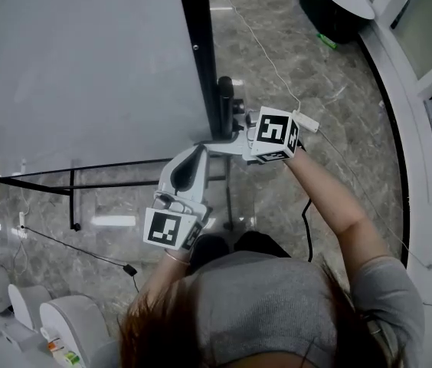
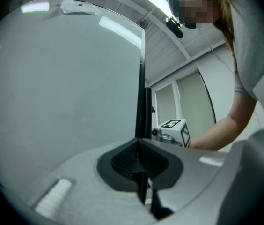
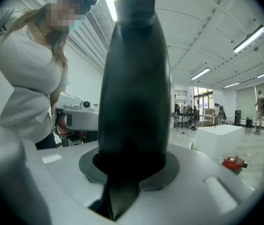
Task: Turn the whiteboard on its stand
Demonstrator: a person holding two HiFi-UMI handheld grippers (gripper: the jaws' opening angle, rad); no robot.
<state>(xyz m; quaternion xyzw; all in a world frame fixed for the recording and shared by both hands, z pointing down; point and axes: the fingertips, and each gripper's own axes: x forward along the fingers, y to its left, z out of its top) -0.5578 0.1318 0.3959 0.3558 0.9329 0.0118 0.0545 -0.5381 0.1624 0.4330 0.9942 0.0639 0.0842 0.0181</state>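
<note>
The whiteboard (image 1: 86,60) sits on its stand (image 1: 71,198) just ahead of the person. The left gripper (image 1: 198,150) has its jaws pinched on the board's black frame edge (image 1: 199,52). The right gripper (image 1: 230,133) has its jaws clamped round a dark knob (image 3: 134,88), probably the pivot lock. If that lock is tight, pushing could slip the thin-edge pinch or drag the stand.

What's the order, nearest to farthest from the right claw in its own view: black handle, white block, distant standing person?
1. The black handle, centre, gripped by the right claw.
2. The white block, to the right.
3. The standing person, far right by the windows.
</note>
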